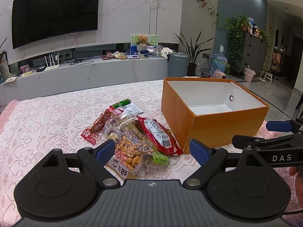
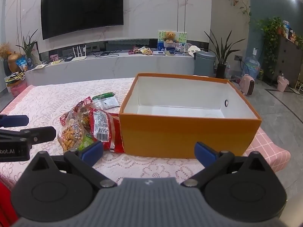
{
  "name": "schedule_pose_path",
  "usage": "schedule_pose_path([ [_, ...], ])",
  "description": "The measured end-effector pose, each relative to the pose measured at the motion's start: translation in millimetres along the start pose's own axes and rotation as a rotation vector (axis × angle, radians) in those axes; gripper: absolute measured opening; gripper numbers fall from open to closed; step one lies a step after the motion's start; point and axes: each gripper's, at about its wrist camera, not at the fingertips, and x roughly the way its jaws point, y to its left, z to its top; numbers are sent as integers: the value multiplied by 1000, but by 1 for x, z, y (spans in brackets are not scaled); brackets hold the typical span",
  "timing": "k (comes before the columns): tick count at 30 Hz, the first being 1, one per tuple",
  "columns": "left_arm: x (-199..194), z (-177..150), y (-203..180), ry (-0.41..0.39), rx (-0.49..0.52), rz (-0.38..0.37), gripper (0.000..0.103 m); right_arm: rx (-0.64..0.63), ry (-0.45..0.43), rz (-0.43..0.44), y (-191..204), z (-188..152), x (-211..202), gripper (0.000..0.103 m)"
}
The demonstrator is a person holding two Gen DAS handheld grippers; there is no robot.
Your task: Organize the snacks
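A heap of snack packets (image 1: 128, 132) lies on the lace tablecloth, left of an open orange box (image 1: 227, 124) with a white inside that holds nothing. On top of the heap lies a red packet (image 1: 157, 134), with a clear peanut bag (image 1: 130, 149) and a small green packet (image 1: 160, 158) in front. My left gripper (image 1: 152, 149) hovers open just before the heap, nothing between its fingers. My right gripper (image 2: 149, 151) stands open before the box's near wall (image 2: 189, 134); the heap (image 2: 90, 126) is at its left. Each gripper shows at the edge of the other's view.
The table's lace cloth (image 1: 47, 123) spreads left and behind the heap. Its right edge (image 2: 265, 149) drops to a tiled floor. Beyond stand a long TV bench (image 1: 94, 71), a grey bin (image 1: 178, 64) and potted plants. A hand (image 1: 299, 181) shows at the right.
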Motion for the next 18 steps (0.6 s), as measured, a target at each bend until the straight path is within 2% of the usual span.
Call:
schedule_pose_path([
  [18,-8,-4,-2,-5,3,-2,103,-21,4,-10,6,-4,-3,100],
])
